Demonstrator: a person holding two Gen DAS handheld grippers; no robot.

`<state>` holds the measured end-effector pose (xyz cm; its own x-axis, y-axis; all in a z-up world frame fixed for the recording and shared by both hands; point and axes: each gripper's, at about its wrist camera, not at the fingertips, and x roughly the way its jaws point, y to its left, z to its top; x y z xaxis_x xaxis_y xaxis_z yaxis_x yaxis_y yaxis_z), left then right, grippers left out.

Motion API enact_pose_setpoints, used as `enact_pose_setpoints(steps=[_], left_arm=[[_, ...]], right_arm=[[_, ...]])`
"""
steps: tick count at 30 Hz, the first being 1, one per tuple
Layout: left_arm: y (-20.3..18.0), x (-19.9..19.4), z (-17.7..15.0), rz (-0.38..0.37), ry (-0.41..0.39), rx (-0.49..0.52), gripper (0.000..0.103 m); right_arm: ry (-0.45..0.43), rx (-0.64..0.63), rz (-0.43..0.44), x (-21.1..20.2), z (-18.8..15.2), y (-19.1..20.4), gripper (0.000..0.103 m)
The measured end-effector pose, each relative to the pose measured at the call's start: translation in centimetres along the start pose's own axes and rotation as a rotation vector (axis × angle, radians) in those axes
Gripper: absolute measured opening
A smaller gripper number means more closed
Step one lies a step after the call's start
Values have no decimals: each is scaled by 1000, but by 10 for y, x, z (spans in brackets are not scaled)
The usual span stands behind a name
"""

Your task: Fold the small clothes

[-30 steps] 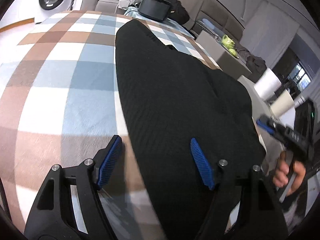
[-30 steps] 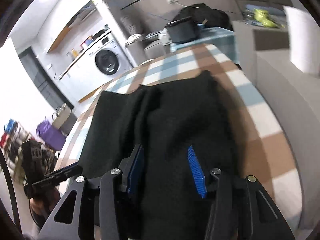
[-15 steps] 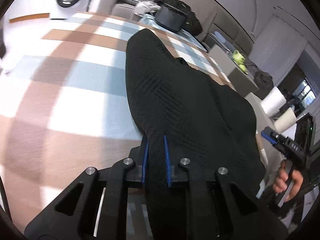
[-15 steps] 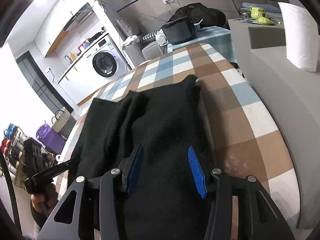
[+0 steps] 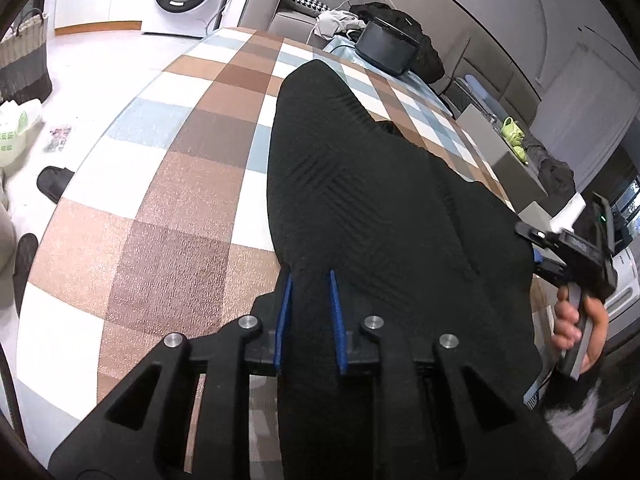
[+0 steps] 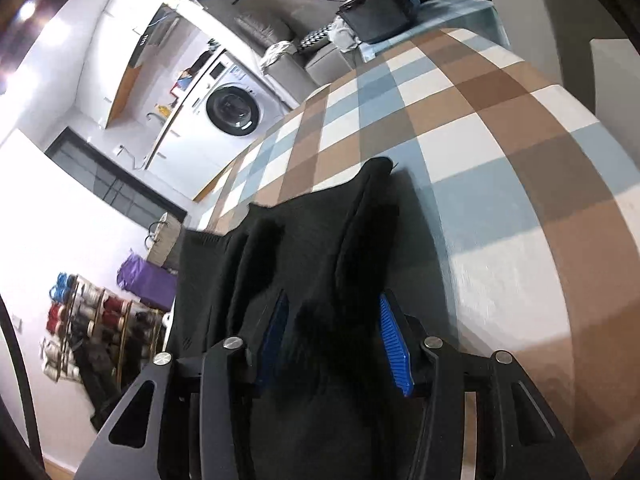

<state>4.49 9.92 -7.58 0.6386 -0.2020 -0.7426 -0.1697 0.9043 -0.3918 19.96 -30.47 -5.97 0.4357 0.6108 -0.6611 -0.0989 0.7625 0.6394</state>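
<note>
The left gripper (image 5: 310, 308) reaches forward low over the table (image 5: 168, 208), its blue pads (image 5: 335, 320) drawn close and clamped on a near edge of the black garment (image 5: 360, 184). The right gripper (image 6: 334, 338) points along the table from the other side, its pads (image 6: 394, 344) set wide apart with dark cloth bunched between them; whether they press it cannot be told. In the left view the right hand (image 5: 576, 328) grips its tool at the far right. The garment is a black knit with ribbed patterning, creased into folds. It lies on the checked tablecloth, stretching from both grippers toward the table's far end.
</note>
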Motion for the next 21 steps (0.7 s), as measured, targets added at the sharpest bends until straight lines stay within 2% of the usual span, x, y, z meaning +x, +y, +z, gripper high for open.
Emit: enact_pose_setpoints(steps=[1,2,5,8,10,13,14,16,18,20,21], left_arm=[[0,1,0,1,2,1,15],[0,1,0,0,2,3,15],[0,1,-1,-2,5,2,15],[-1,2,-2,-3,5,2,16],[-2,0,-3,-4,6,5,16],[-3,0,-4,-4,1,5,16],[-2,1,-4,-3,1,4,17],[-2,3,-4,-4,2,1,18],[-2,3,-4,-4,5,-4,19],[-3,1,-5,4,3,-3,19],[-4,-1,-5,5,0,-2,19]], right_arm=[[10,27,6,7,4,-3,37],[17,52,13,13,8,-5,35],[20,64,-9,29,19,-7,35],[19,75,-2,37,28,-8,20],[-30,-27,1,32,31,7,11],[-166,-268,117,1,24,48,10],[-192,-312,113,-6,20,56,10],[-202,-362,6,-2,20,66,10],[-127,-318,-235,24,29,55,11],[-64,-227,-313,36,34,36,13],[-61,-200,-303,35,34,31,17]])
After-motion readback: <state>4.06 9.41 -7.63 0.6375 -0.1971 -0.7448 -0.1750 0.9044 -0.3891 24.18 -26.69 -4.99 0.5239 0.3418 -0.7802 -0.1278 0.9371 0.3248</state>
